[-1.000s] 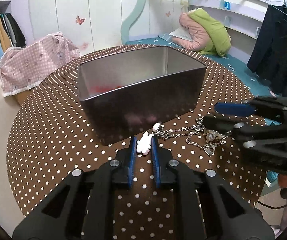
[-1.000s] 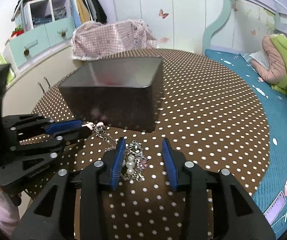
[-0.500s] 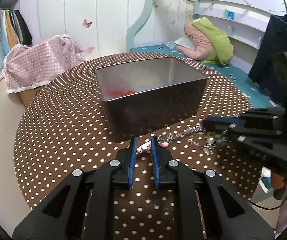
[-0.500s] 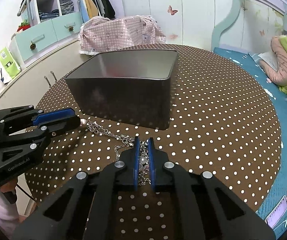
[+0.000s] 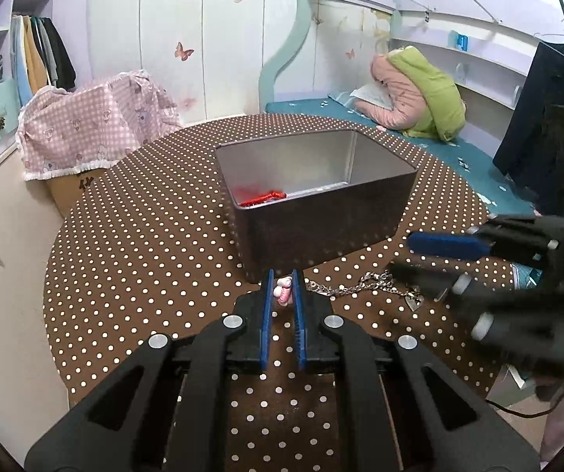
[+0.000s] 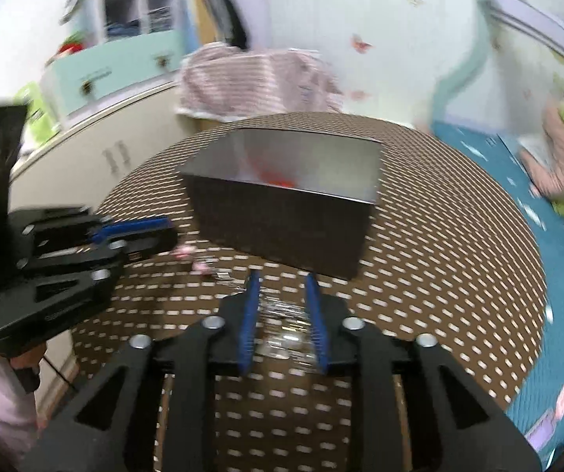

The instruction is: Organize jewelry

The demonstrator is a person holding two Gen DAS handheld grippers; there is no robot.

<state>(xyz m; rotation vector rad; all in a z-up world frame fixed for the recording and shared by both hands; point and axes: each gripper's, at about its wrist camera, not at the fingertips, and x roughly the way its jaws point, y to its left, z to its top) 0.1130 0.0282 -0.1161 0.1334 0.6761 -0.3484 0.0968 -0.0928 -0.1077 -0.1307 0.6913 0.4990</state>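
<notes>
A silver chain necklace (image 5: 354, 288) with a heart charm (image 5: 412, 302) lies on the dotted table in front of a metal box (image 5: 321, 212). My left gripper (image 5: 283, 281) is shut on the necklace's white-pink end piece (image 5: 284, 290). My right gripper (image 6: 282, 281) is open over the blurred chain heap (image 6: 285, 324), which lies between its fingers; it also shows at the right of the left wrist view (image 5: 419, 259). A red item (image 5: 262, 198) lies inside the box.
The round brown polka-dot table (image 5: 144, 255) has its edge close on the left and right. A pink checked cloth (image 5: 93, 129) covers a box behind it. A bed with pink and green jackets (image 5: 419, 94) is at the back right.
My right gripper has opened and let go of the chain, and it is moving, so its view is blurred. My left gripper has lifted and pulled back, still holding the end piece.
</notes>
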